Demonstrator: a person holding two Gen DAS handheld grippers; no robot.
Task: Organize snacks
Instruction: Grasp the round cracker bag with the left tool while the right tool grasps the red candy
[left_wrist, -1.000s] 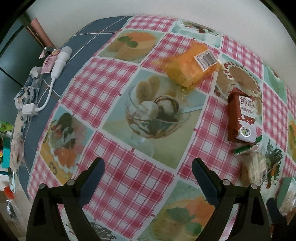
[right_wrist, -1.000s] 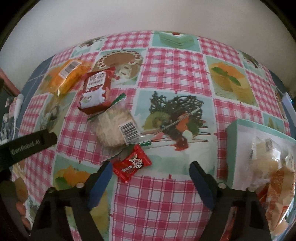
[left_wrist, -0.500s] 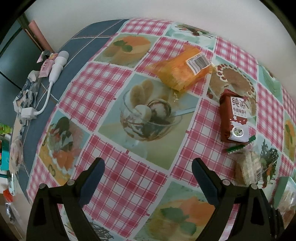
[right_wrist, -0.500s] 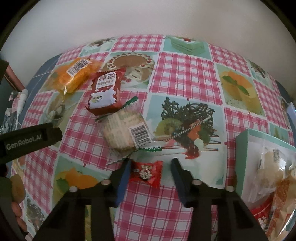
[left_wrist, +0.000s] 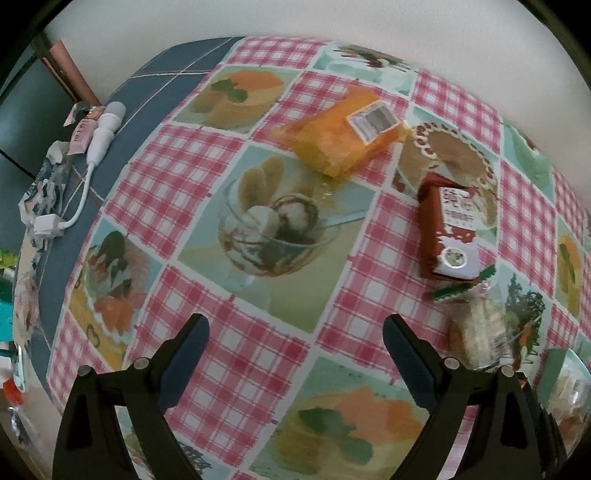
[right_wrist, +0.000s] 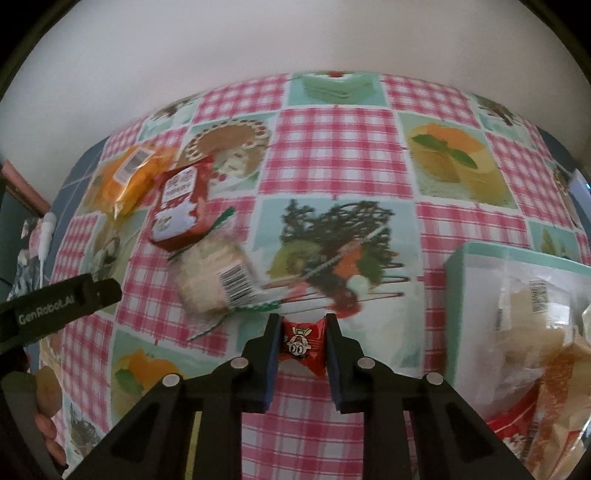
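- You are working in a home, at what looks like a dining table (right_wrist: 332, 155) pushed up against a plain pale wall (right_wrist: 295, 37).
- The table wears a wipe-clean cloth of pink gingham squares and printed desserts, the kind you find in a household kitchen or dining corner.
- Along the table's left edge you can see domestic clutter: a white cable with a plug (left_wrist: 92, 155) and crumpled wrappers (left_wrist: 44, 192) on the bare blue surface.
- Packaged shop snacks lie loose toward the far left corner, and more fill a mint-green box (right_wrist: 480, 254) at the right edge.
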